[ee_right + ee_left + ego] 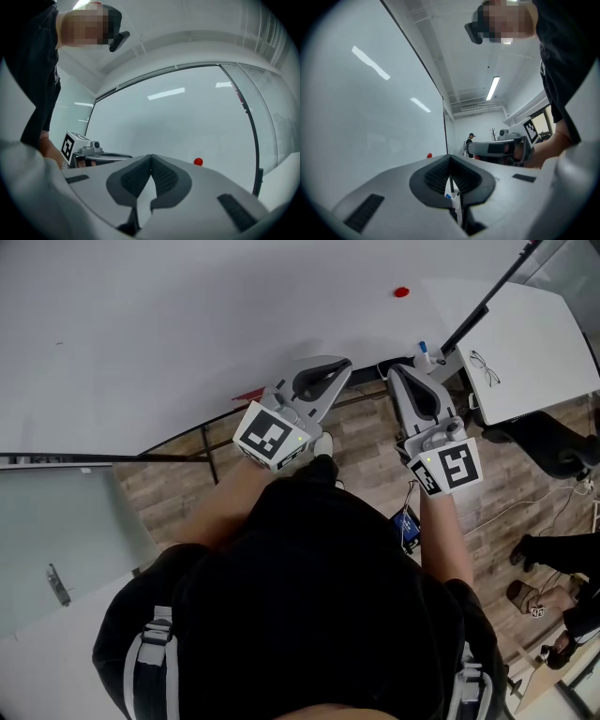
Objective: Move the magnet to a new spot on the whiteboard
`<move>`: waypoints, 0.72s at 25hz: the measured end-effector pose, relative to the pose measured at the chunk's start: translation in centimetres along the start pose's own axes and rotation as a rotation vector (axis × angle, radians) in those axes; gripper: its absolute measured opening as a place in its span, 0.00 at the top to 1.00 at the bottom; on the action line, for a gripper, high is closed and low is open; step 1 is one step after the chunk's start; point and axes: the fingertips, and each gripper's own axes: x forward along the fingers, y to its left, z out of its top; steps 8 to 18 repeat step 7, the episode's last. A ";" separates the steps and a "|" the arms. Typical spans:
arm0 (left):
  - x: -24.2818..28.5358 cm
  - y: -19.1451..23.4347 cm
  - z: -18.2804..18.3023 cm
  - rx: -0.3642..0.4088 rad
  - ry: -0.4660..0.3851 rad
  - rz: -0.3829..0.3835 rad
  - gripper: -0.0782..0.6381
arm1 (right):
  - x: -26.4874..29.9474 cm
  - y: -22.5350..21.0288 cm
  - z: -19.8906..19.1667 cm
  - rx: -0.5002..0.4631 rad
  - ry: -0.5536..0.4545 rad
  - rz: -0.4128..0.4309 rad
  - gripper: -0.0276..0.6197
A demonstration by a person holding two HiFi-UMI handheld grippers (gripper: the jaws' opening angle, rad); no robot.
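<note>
The small round red magnet sticks on the whiteboard, up and to the right of both grippers. My left gripper and right gripper are held side by side below the board's lower edge, pointing toward it, both apart from the magnet. In the left gripper view the jaws meet at the tips with nothing between them, and the magnet shows just left of them. In the right gripper view the jaws are shut and empty, with the magnet to their right.
A white table with a pair of glasses stands to the right of the board. A blue-capped marker lies near the board's lower edge. A black stand bar slants up. A glass panel stands at lower left. Another person stands far off.
</note>
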 end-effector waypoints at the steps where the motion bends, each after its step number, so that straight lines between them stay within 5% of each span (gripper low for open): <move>1: 0.0 0.0 0.0 0.005 0.002 0.001 0.88 | 0.0 0.0 0.0 0.000 0.000 0.001 0.96; 18: 0.2 -0.1 -0.2 0.000 0.006 0.010 0.88 | -0.2 -0.2 -0.4 0.009 0.005 0.007 0.96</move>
